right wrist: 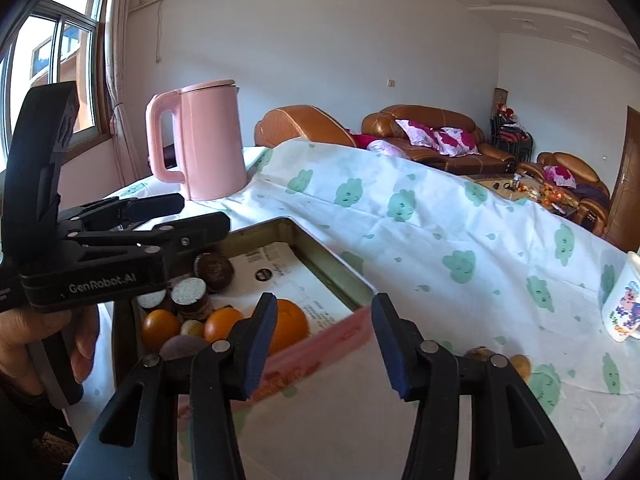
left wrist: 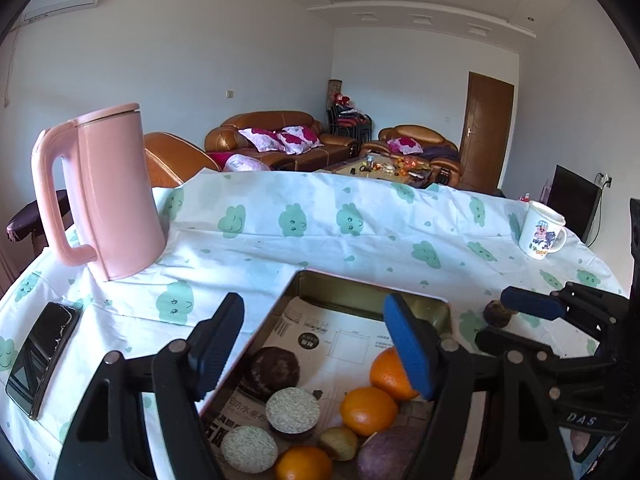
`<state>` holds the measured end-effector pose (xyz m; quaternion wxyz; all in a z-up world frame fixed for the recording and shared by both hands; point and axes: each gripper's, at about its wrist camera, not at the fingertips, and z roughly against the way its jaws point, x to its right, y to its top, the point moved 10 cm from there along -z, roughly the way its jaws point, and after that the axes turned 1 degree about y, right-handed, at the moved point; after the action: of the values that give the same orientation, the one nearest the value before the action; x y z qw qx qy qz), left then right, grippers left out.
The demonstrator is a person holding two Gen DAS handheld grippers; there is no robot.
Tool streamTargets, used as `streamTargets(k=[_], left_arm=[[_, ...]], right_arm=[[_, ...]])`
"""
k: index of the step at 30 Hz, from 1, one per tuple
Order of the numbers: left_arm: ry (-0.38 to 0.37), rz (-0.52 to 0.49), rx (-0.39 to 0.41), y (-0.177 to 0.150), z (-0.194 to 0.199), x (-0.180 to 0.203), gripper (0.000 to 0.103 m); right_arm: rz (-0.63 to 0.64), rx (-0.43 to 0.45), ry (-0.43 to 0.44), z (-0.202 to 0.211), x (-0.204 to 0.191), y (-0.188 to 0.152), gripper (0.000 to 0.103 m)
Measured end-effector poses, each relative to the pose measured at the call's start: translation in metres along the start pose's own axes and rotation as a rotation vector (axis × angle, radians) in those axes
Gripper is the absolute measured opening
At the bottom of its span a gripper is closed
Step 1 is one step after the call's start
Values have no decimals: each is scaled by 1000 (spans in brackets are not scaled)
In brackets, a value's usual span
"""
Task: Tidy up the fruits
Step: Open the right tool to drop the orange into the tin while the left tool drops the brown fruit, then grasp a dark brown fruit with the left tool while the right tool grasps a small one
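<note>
A metal tin lined with printed paper holds three oranges, dark round fruits, a purple fruit and a small yellowish one. My left gripper is open and empty, hovering over the tin. The tin also shows in the right wrist view, where the left gripper reaches in from the left. My right gripper is open and empty above the tin's pink near edge. Two small fruits lie on the cloth outside the tin, right of it; one is dark.
A pink kettle stands at the table's back left. A phone lies at the left edge. A white cartoon mug stands at the right. The cloud-print tablecloth covers the table. Sofas stand behind.
</note>
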<state>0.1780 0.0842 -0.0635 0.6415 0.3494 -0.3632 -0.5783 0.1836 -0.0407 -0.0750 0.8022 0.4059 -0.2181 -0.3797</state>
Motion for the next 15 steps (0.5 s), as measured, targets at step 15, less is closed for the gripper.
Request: streamTargets(k=[15], left_arm=[[-83,-139,-21,-8,-18,118,90]], right_arm=[[-300,-137,-162,-15,146,-53,51]])
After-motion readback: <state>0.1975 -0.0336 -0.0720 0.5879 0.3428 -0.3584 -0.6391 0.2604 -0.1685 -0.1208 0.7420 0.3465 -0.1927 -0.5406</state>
